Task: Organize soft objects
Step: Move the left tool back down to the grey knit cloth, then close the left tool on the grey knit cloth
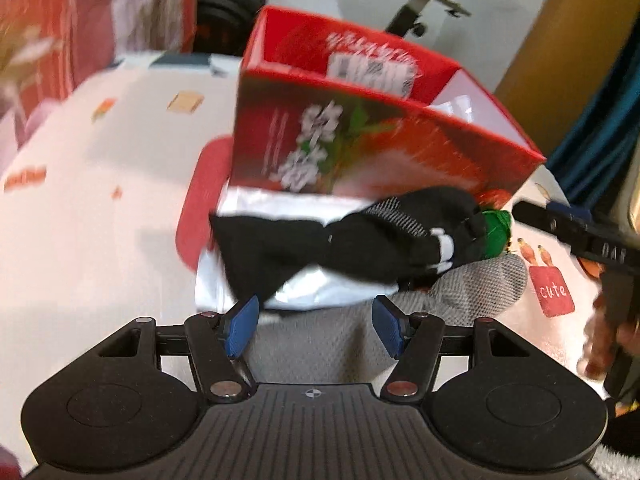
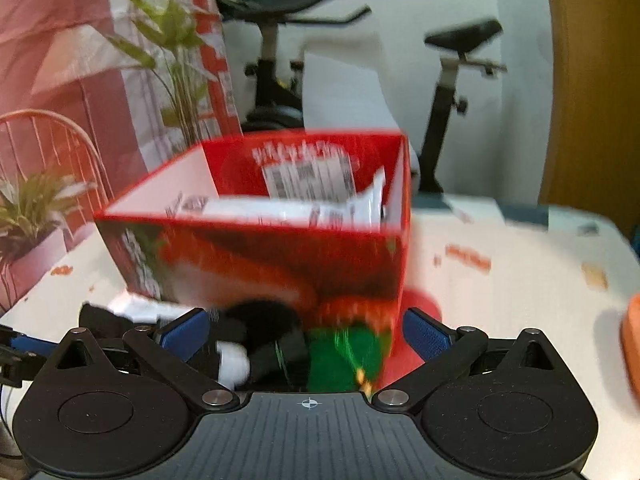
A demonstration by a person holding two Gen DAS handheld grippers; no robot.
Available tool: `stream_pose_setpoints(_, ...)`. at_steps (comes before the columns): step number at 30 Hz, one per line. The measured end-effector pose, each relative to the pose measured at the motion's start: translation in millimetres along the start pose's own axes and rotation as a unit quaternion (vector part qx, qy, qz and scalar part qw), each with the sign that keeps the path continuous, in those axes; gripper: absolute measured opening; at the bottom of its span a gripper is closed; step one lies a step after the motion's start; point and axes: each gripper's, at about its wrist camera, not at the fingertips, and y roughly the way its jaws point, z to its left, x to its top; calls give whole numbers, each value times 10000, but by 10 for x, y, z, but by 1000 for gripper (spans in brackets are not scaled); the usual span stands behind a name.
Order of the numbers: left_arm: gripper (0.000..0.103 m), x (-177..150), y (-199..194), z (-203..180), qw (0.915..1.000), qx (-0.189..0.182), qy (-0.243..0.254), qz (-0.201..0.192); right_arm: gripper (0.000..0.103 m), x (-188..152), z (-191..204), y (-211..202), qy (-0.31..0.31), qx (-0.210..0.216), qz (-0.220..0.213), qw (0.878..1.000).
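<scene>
Left wrist view is showing us our left gripper (image 1: 314,322) with its blue pads (image 1: 242,330) standing well apart and nothing pinched between them; the tip of the black sock (image 1: 360,240) is lying just beyond the left pad, though blur is keeping us from telling whether the two are touching. We are seeing this sock draped across a white packet (image 1: 308,296) at the foot of the red box (image 1: 360,148), with a green soft item (image 1: 498,232) at its far end and a grey mesh cloth (image 1: 472,284) lying beneath and nearer to us. At the right edge the other gripper's black body (image 1: 580,236) is reaching in, a hand (image 1: 604,344) wrapped around its handle.

From the right wrist view we are looking at our right gripper (image 2: 306,334), jaws spread wide and clamping nothing; the black sock (image 2: 260,332) and the green soft item (image 2: 344,352) are sitting in the gap between its fingers, untouched by the pads as far as we can tell. The red box (image 2: 260,256) is standing open on the patterned tablecloth (image 2: 520,300), with white packets (image 2: 280,208) inside it.
</scene>
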Motion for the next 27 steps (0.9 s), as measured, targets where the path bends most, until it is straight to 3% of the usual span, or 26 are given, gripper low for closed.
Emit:
stream_pose_setpoints(11,65,-236,158,22,9989,25,-325,330,96,-398,68,138,209,1,468,9987)
stream_pose_setpoints(27,63,-285,224,221,9954,89,-882,361,93,-473,29,184,335,12,620,9975)
